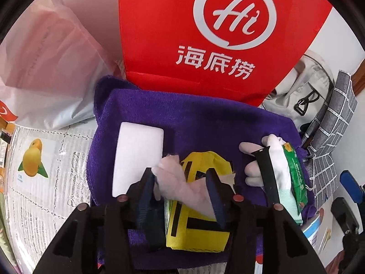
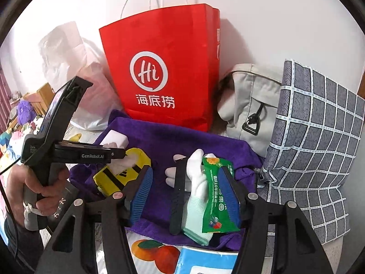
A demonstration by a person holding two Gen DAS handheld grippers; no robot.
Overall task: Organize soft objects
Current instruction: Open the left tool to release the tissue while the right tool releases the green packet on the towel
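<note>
On the purple towel (image 1: 205,123), the pink wad (image 1: 182,187) is seen lying slantwise between the left tool's (image 1: 180,194) part-open jaws, atop the yellow pouch (image 1: 198,226); the right tool (image 2: 187,196), part-open and empty, is farther off.

Purple towel (image 1: 205,123): matt, napped cloth. Red bag (image 2: 164,68) at twelve o'clock: smooth paper, slight sheen. Green sachet (image 2: 214,196): glossy plastic film. White glove (image 2: 198,178): knitted fabric. Checked cushion (image 2: 314,141) at three o'clock: woven cloth.
</note>
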